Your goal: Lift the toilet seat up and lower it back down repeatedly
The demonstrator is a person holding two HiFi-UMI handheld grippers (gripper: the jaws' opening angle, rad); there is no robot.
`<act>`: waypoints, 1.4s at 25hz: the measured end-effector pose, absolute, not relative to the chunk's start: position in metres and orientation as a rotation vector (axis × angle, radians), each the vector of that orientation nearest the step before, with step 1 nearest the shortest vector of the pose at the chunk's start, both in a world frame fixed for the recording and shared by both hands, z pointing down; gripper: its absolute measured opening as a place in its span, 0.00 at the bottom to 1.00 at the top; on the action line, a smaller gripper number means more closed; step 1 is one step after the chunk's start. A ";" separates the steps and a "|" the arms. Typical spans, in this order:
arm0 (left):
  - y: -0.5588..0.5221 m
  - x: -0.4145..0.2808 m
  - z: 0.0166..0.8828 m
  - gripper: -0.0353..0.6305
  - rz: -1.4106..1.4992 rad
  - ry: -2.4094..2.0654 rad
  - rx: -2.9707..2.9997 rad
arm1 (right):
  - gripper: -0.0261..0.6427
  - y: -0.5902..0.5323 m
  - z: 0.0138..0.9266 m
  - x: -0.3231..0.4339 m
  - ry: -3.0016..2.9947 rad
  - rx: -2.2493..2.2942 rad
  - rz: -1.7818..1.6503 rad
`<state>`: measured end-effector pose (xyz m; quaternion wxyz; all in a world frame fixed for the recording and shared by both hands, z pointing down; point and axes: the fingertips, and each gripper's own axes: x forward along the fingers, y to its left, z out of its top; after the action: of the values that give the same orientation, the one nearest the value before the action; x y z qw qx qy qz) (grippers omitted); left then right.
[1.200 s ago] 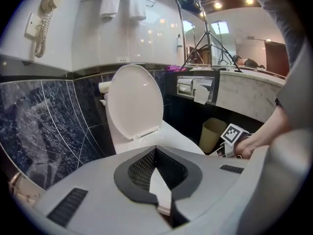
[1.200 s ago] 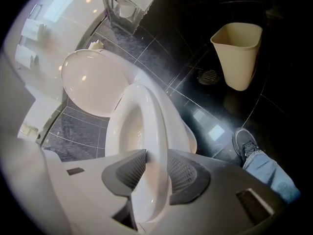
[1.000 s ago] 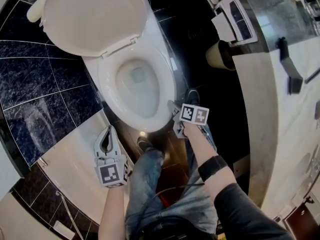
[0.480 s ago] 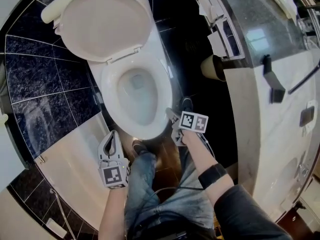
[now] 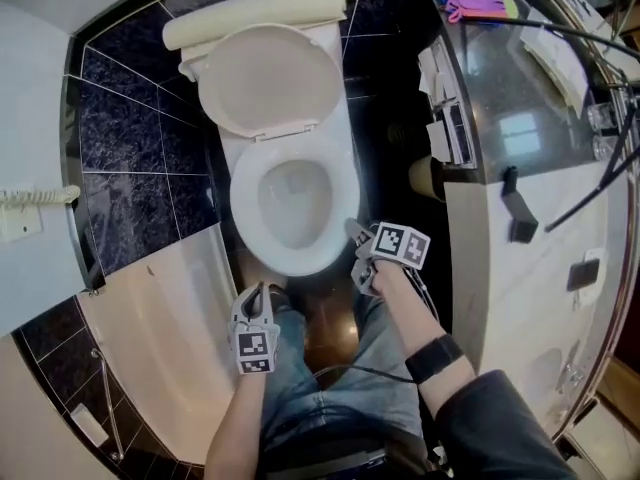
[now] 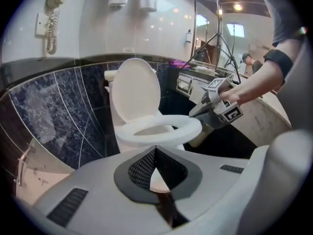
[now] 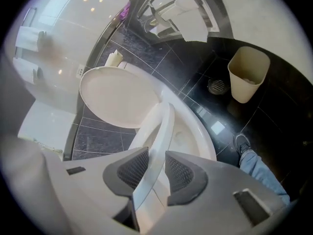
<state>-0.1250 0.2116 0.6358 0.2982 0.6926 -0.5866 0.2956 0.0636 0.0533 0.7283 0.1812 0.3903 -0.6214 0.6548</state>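
The white toilet seat (image 5: 346,193) is gripped at its front right edge by my right gripper (image 5: 356,234). In the right gripper view the seat's rim (image 7: 159,131) runs between the two dark pads of that gripper (image 7: 156,165), whose jaws have just closed a little onto it. From the left gripper view the seat (image 6: 161,131) hangs tilted above the bowl, with the right gripper (image 6: 196,112) at its edge. The lid (image 5: 268,78) stands up against the tank. My left gripper (image 5: 262,290) hovers shut and empty in front of the bowl, its tips (image 6: 155,151) touching.
A beige waste bin (image 7: 248,72) stands on the dark floor right of the toilet. A long vanity counter (image 5: 530,98) runs along the right. Dark tiled wall and a white panel (image 5: 170,318) close in the left. The person's shoe (image 7: 243,143) and legs are just before the bowl.
The head view has drawn back and the toilet looks smaller. My right gripper has risen, staying on the seat's front right edge. My left gripper has shifted right, toward the person's leg.
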 end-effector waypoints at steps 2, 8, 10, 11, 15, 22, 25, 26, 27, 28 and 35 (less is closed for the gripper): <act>0.211 -0.120 0.645 0.05 0.755 -1.545 1.785 | 0.24 0.041 0.712 0.058 -1.768 1.087 1.843; 0.164 -0.098 0.649 0.05 0.672 -1.531 1.748 | 0.24 0.020 0.687 0.049 -1.768 1.052 1.825; 0.146 -0.098 0.643 0.05 0.639 -1.566 1.742 | 0.24 0.017 0.683 0.047 -1.765 1.043 1.826; 0.140 -0.100 0.642 0.05 0.628 -1.588 1.731 | 0.24 0.015 0.680 0.046 -1.766 1.041 1.827; 0.120 -0.109 0.629 0.05 0.583 -1.656 1.672 | 0.24 0.001 0.667 0.041 -1.790 1.022 1.825; 0.084 -0.120 0.599 0.05 0.534 -1.719 1.642 | 0.24 -0.024 0.638 0.034 -1.838 1.011 1.833; 0.068 -0.128 0.588 0.05 0.513 -1.749 1.630 | 0.16 -0.039 0.612 0.029 -1.940 0.975 1.751; 0.062 -0.130 0.584 0.05 0.506 -1.761 1.627 | 0.14 -0.043 0.603 0.030 -1.971 0.968 1.705; 0.055 -0.133 0.580 0.05 0.499 -1.773 1.626 | 0.11 -0.046 0.597 0.032 -1.997 0.967 1.655; 0.048 -0.135 0.576 0.05 0.491 -1.784 1.627 | 0.09 -0.050 0.590 0.035 -2.021 0.969 1.604; -0.008 -0.154 0.546 0.05 0.496 -1.848 1.674 | 0.06 -0.067 0.548 0.045 -2.207 0.934 1.308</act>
<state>-0.1542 -0.0084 0.5460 0.2950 0.6292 -0.6945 0.1862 0.0450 -0.0669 0.5483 0.2045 0.3349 -0.7913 0.4689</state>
